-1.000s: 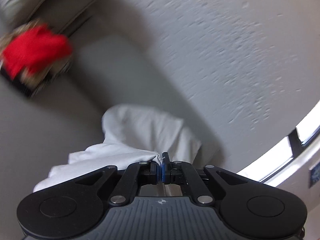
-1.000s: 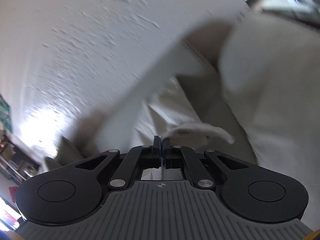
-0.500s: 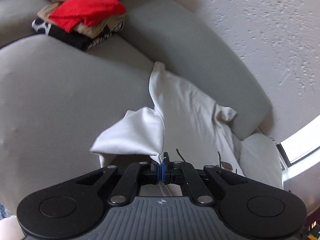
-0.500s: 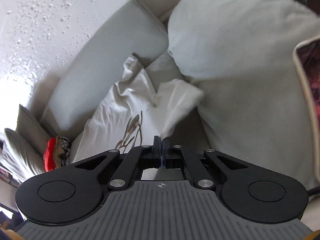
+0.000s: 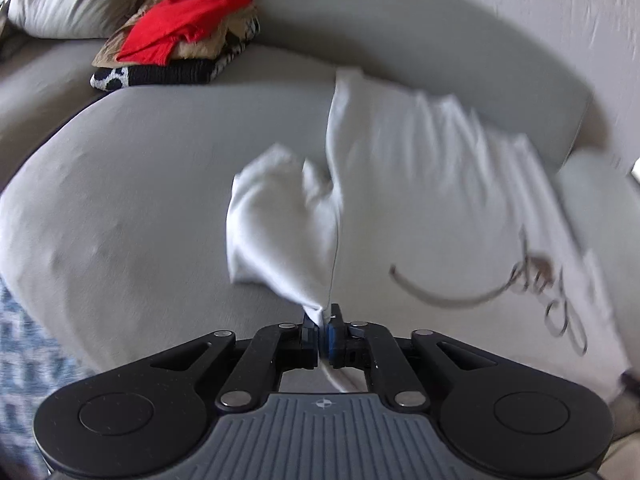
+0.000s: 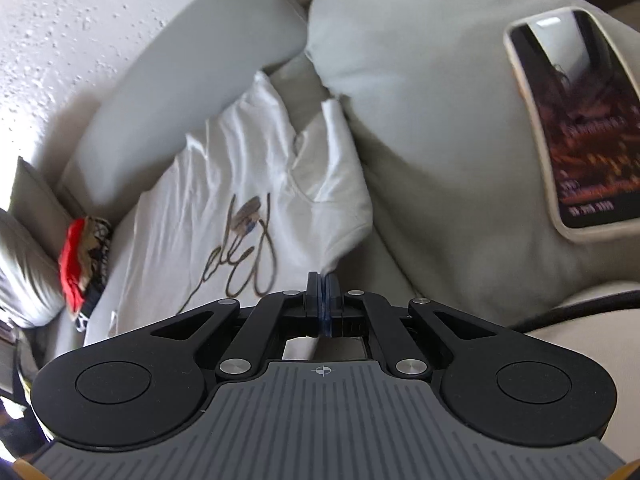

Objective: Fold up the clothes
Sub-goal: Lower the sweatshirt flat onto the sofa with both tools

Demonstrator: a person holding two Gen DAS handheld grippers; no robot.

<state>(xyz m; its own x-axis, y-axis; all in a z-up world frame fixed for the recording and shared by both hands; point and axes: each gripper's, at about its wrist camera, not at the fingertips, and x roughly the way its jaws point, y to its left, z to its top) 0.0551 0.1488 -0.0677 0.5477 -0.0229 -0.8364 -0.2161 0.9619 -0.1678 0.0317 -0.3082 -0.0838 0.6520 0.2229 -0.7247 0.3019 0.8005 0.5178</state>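
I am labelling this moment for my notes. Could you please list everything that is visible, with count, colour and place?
T-shirt: one, white with dark script print, spread on the sofa seat.
Folded clothes stack: one, red on tan and black-white, far end of the seat.
Sofa: one, grey.
Cushion: one, pale grey, right of the shirt.
Phone: one, pale case, on the cushion.
Left gripper: black, pinching a sleeve.
Right gripper: black, pinching the other sleeve.

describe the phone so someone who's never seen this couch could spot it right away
Start at the grey sofa and go to its big padded armrest, right of the white t-shirt. The smartphone lies flat on top of it. It is the only hard, glossy thing there: a dark lit screen in a pale case.
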